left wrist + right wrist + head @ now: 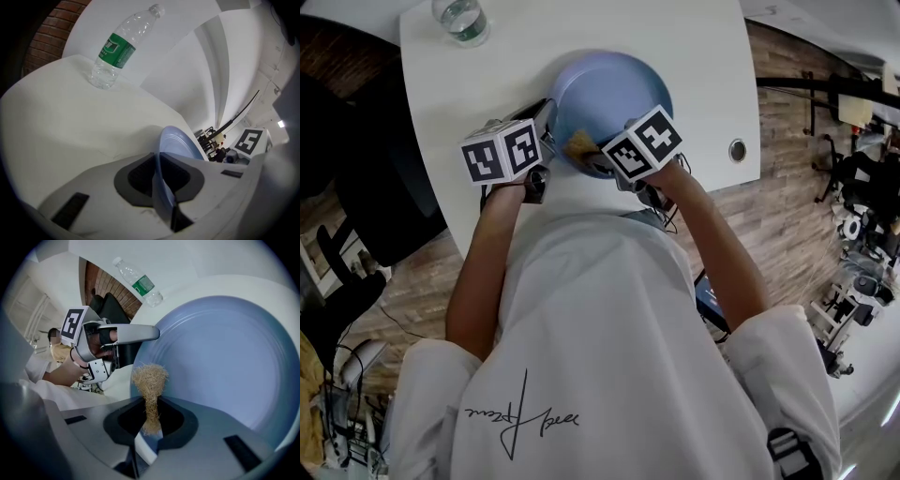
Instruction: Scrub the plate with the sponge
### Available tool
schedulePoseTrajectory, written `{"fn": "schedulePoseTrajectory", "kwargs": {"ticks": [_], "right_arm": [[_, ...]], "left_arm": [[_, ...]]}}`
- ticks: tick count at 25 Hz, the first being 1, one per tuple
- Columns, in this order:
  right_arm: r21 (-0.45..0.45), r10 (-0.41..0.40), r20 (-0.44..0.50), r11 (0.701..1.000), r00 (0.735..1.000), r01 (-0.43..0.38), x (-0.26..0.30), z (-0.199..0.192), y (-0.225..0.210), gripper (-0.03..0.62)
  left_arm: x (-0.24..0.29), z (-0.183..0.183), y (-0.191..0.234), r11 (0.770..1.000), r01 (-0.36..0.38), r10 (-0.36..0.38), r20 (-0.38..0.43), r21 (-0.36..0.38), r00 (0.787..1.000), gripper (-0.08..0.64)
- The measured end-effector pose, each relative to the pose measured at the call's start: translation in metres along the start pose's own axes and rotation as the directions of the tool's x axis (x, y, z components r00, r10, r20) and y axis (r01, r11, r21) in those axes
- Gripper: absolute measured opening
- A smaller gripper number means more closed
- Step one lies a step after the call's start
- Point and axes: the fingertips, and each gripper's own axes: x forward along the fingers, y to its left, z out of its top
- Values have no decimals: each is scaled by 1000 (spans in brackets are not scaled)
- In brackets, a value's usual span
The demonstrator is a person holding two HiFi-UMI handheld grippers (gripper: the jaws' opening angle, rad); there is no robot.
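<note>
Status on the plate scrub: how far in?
Done: both grasps. The left hand-held gripper is shut on the rim of the blue plate, and the right hand-held gripper is shut on the fibrous sponge.
In hand: the sponge tuft is at the plate's near edge, facing its inner surface.
Left: scrubbing across the face. There are no suds or marks, so I can't tell how much has been covered.

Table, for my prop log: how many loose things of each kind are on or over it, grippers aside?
Plate: 1
Sponge: 1
Bottle: 1
Total: 3
</note>
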Motion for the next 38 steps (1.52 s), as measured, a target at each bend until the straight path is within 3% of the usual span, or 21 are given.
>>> {"fn": "schedulePoseTrajectory", "kwargs": {"ticks": [18, 26, 38], "right_arm": [[4, -23, -161, 1000, 987, 24, -18, -33, -21, 44], [21, -32, -173, 999, 984, 36, -26, -40, -31, 44], [-36, -102, -244, 995, 964, 96, -42, -48, -54, 44]], "left_arm": [[1, 0, -1, 1000, 7, -7, -6, 0, 1000, 23], [0, -1, -1, 1000, 6, -6, -7, 2, 1000, 23], [0, -1, -1, 1000, 8, -8, -7, -2, 1000, 23]]}}
